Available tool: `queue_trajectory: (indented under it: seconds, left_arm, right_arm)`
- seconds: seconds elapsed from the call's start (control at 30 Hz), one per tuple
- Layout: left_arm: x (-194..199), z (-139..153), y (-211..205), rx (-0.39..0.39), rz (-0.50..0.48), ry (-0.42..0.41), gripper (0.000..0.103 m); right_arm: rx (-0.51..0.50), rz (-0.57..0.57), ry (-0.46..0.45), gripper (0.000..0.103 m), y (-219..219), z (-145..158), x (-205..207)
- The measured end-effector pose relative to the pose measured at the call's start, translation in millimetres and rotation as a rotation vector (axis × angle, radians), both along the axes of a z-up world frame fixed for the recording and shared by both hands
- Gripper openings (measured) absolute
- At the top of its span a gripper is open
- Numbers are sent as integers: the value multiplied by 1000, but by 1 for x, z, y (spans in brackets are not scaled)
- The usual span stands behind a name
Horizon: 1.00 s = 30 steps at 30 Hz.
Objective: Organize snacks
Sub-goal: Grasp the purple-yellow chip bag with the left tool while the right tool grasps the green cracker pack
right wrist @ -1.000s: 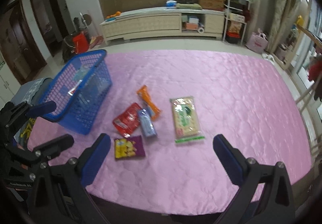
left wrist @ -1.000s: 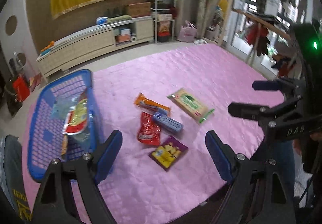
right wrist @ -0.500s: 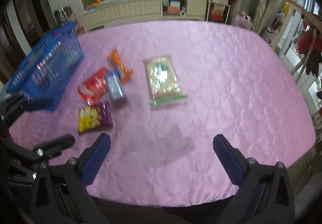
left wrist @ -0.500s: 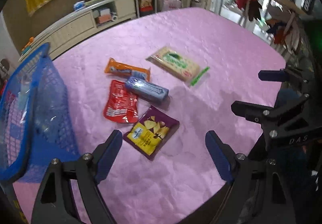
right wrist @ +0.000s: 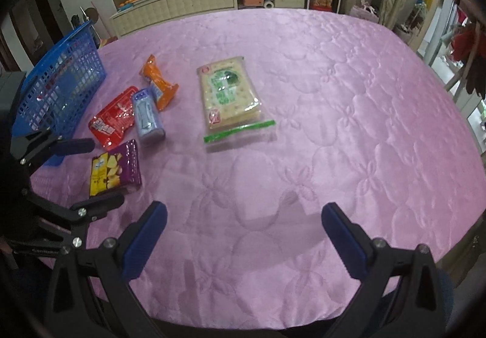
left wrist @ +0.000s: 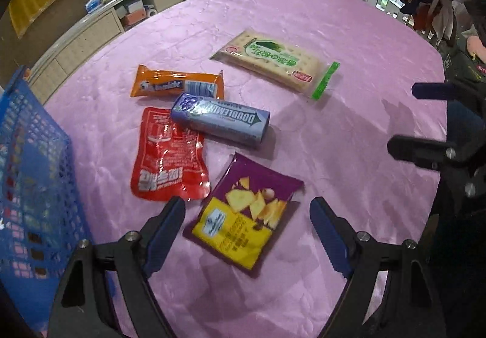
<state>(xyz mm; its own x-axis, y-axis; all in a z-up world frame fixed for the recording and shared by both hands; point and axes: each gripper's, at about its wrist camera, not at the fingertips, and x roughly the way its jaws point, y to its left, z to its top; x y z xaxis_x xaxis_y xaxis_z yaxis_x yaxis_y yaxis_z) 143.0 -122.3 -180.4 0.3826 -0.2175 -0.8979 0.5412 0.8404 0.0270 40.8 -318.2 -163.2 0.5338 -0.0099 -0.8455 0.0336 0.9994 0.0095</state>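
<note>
Pink counter (left wrist: 349, 19): left claw (left wrist: 247, 228) has dropped, wide and empty, over chip bag (left wrist: 243, 216); right claw (right wrist: 243, 237) wide, empty; basket (left wrist: 27, 171) waits left.

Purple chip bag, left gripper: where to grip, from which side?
Come from above with the open left gripper, which already frames the purple chip bag. Pinch across its narrow width near the yellow end; it lies flat on the pink cloth, apart from the red pouch.
</note>
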Motion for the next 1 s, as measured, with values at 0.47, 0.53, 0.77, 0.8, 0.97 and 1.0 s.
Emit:
queue_trajectory:
  seconds: [0.47, 0.53, 0.77, 0.8, 0.97, 1.0]
  left_arm:
    - [2, -4, -1, -9, -9, 79, 54]
    - [-2, -4, -4, -10, 3, 84, 54]
    - [-15, 4, -4, -23, 74, 41, 53]
    - [-13, 7, -3, -32, 84, 32, 53]
    - [-20, 33, 3, -50, 147, -47, 53]
    - [-19, 35, 4, -49, 155, -59, 53]
  right_arm:
    - [32, -5, -3, 103, -3, 0, -2]
    - [33, -4, -2, 103, -3, 0, -3]
    - [25, 0, -10, 103, -8, 8, -3]
    - [22, 0, -15, 103, -10, 11, -1]
    - [26, 22, -16, 103, -14, 20, 14]
    - [33, 26, -19, 103, -15, 22, 18]
